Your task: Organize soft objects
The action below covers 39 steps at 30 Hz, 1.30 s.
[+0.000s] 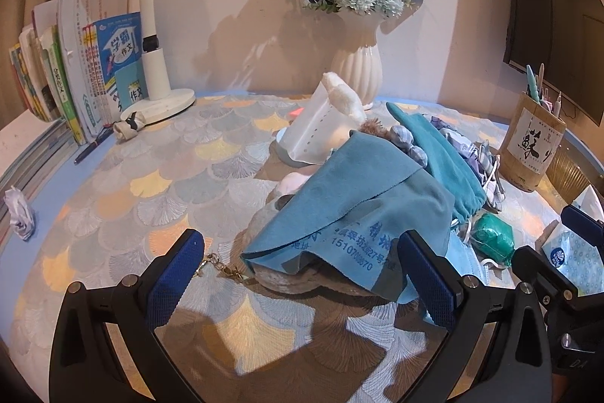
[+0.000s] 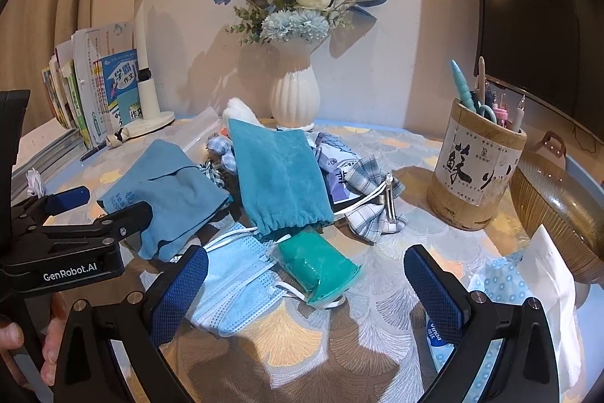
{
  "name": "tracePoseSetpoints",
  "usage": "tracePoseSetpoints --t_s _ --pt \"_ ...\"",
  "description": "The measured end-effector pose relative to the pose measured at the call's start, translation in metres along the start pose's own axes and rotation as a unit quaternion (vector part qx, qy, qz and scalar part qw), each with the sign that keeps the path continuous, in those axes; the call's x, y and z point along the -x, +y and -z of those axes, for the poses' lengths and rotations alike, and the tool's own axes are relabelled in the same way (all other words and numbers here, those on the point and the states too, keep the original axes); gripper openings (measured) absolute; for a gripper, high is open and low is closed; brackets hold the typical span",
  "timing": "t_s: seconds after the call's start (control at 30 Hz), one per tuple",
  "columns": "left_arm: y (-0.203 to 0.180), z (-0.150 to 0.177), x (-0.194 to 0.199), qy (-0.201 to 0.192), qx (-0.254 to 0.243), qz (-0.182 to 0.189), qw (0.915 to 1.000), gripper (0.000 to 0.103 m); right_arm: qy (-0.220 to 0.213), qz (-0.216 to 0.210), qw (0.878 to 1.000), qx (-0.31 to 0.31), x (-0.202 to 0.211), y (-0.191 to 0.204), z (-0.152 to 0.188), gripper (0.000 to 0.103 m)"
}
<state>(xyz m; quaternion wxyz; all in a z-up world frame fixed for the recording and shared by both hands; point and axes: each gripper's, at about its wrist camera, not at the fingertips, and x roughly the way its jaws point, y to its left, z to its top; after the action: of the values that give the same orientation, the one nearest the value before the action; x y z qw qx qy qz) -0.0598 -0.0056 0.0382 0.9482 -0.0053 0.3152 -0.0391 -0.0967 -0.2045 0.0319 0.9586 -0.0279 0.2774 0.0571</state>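
Observation:
A soft pile lies mid-table. A light blue cloth (image 1: 351, 214) (image 2: 170, 191) with printed text drapes over a brown plush. Behind it is a teal drawstring pouch (image 1: 441, 153) (image 2: 279, 176), with a green wrapped packet (image 1: 494, 238) (image 2: 321, 270) and a pale blue face mask (image 2: 234, 289) in front. My left gripper (image 1: 302, 274) (image 2: 105, 204) is open; its right finger touches the cloth's edge. My right gripper (image 2: 305, 274) (image 1: 555, 240) is open and empty, just short of the mask and packet.
A white vase (image 2: 294, 97) of flowers stands at the back. A lamp (image 1: 154, 70) and books (image 1: 75, 63) are at the left. On the right are a pen holder (image 2: 475, 169), a brown bowl (image 2: 558, 210) and a tissue pack (image 2: 528, 289). A plaid bow (image 2: 373, 203) lies by the pouch.

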Motion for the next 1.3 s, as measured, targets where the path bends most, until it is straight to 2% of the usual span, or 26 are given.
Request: tracePoseSetpoints --t_s 0.27,0.97,1.3 --pt "-0.001 0.001 -0.001 0.005 -0.003 0.014 0.9999 0.102 0.001 0.000 1.000 0.001 0.001 0.001 0.001 0.103" --pt "-0.004 0.001 -0.001 0.006 -0.006 0.011 0.9999 0.102 0.002 0.005 1.000 0.007 0.001 0.005 0.000 0.103" --pt "-0.003 0.000 -0.001 0.006 -0.004 0.014 0.9999 0.102 0.010 0.024 0.999 0.023 -0.002 0.012 -0.001 0.103"
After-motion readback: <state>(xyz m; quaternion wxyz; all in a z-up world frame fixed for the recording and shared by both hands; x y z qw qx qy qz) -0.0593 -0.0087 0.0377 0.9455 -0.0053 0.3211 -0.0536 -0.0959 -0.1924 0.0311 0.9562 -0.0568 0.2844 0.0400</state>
